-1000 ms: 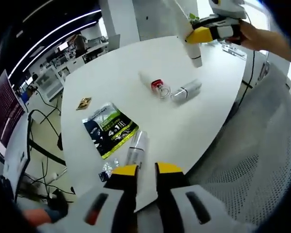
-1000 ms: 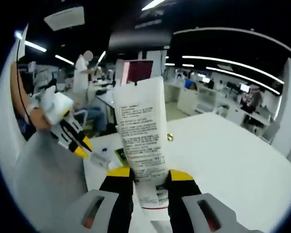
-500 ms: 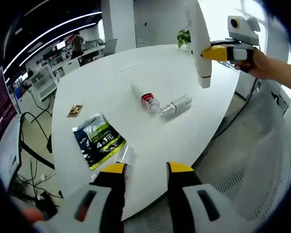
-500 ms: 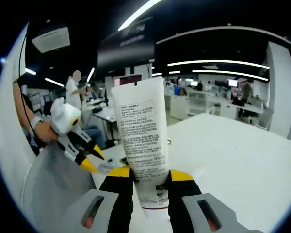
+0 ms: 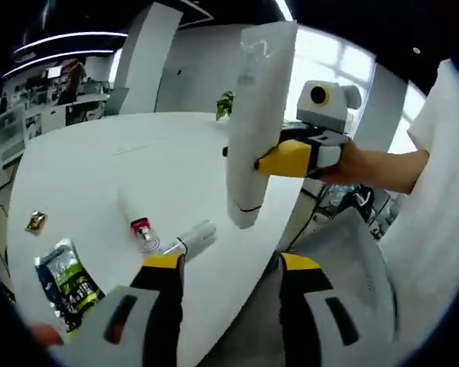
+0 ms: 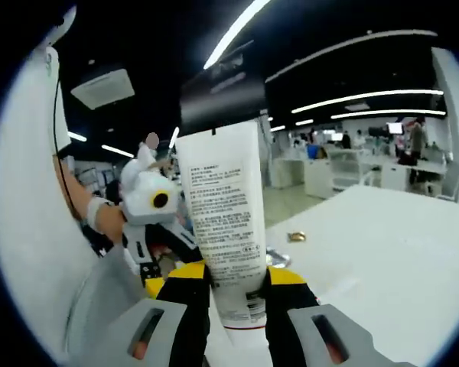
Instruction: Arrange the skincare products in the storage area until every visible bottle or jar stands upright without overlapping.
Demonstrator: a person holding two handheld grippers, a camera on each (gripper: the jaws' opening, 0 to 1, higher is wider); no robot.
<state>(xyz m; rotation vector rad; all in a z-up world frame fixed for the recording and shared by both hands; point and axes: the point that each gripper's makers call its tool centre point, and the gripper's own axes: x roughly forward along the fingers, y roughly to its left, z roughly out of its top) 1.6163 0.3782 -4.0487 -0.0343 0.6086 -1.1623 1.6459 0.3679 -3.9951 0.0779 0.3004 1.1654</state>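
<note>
My right gripper (image 6: pixel 237 277) is shut on a white squeeze tube (image 6: pixel 223 229) with printed text, held upright above the table. In the left gripper view that tube (image 5: pixel 256 122) hangs cap end down over the white table (image 5: pixel 92 160), with the right gripper (image 5: pixel 284 157) in a person's hand. My left gripper (image 5: pixel 231 264) is open with nothing between its jaws, just below the tube. On the table lie a red-capped jar (image 5: pixel 141 228) and a silvery bottle (image 5: pixel 193 236) on its side. The left gripper (image 6: pixel 162 252) appears close beside the tube.
A green and black sachet (image 5: pixel 67 284) and a small gold packet (image 5: pixel 36 221) lie at the table's left. The gold packet (image 6: pixel 296 236) also rests on the table (image 6: pixel 382 252). A grey mesh chair back (image 5: pixel 344 252) stands by the table edge. Office desks fill the background.
The left gripper's jaws have spread wider and its view has swung up towards the held tube. The two grippers are now much closer together. The right gripper still holds the tube.
</note>
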